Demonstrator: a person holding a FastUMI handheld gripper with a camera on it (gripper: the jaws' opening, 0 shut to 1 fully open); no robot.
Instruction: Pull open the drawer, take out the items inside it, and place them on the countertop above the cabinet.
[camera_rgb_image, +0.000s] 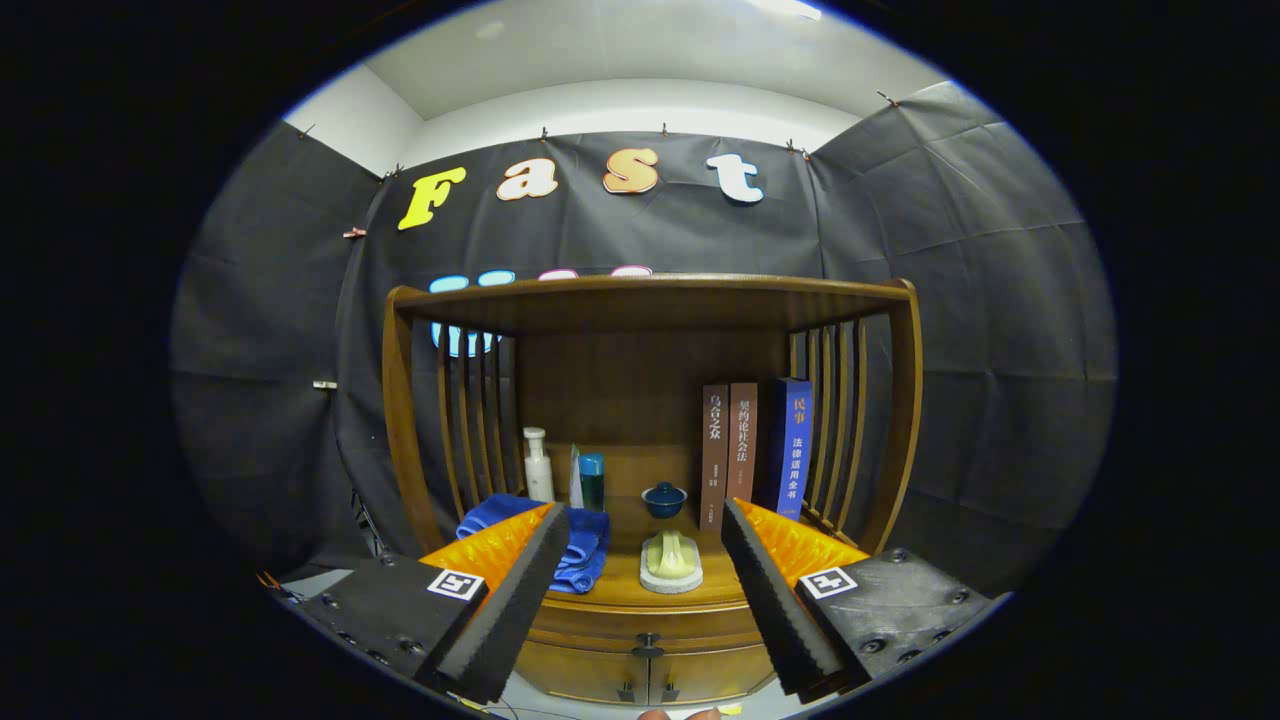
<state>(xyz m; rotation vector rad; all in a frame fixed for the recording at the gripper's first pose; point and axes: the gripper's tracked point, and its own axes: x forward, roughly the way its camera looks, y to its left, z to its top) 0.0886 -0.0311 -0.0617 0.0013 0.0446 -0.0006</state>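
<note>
**Drawer closed, fingers spread wide**

The hand-held gripper (645, 560) hangs with fingers apart, holding nothing, facing the cabinet (650, 400). The drawer (645, 632) beneath the worktop (620, 585) front edge is closed, its contents hidden; the fingers partly cover a blue towel (585, 550).

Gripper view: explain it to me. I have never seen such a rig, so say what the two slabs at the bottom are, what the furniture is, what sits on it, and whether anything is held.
The camera rides on a hand-held tool and looks forward along its two fingers; those are the two slabs. A person carries it; there is no robot arm. The fingers stand wide apart and hold nothing.

Ahead is a wooden cabinet with slatted sides. On its countertop, beyond the fingers, lie a folded blue towel, a pale block on a small tray, a small blue lidded bowl, a white pump bottle, a teal container and three upright books. Below the countertop is the closed drawer front with a dark knob.
</note>
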